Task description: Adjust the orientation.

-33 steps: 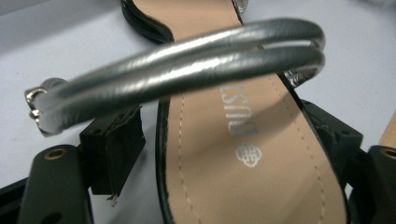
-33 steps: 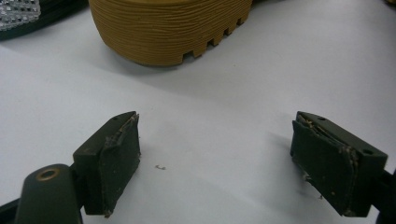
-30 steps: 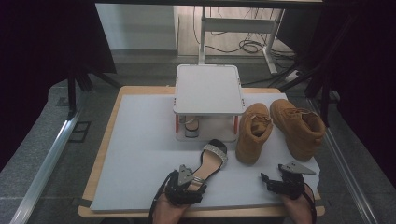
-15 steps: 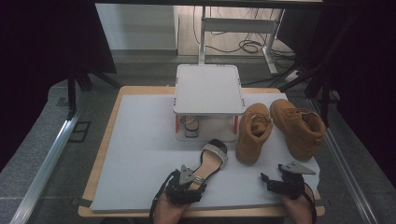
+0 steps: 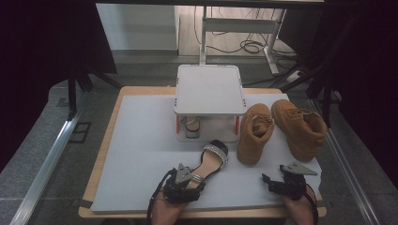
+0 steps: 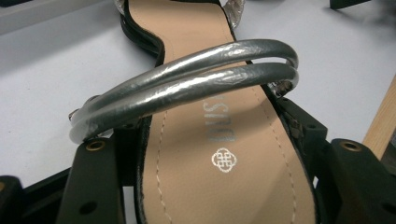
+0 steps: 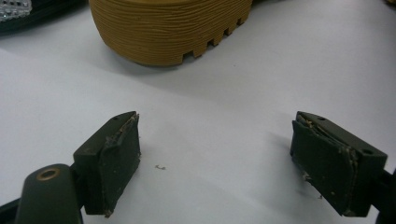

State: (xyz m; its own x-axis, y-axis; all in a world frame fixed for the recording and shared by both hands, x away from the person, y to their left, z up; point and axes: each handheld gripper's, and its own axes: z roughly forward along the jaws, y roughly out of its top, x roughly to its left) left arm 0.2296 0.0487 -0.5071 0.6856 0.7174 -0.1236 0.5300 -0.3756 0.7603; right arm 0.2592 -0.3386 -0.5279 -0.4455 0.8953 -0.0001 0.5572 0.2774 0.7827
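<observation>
Left gripper (image 6: 219, 163), jaws just closing, clamps the strappy sandal's (image 5: 211, 159) heel end; lift level. Right gripper (image 7: 229, 163) gapes, empty.

light: dim, soft from above | counter (image 5: 141, 154): pale mat evenly lit, surroundings beyond it near black | shadows: faint beside the boot (image 5: 253, 133) | glare: on sandal (image 6: 224, 154) silver straps | focus: high view soft, close-ups blurred at edges

Black sandal (image 5: 210, 160), silver straps, lying flat
</observation>
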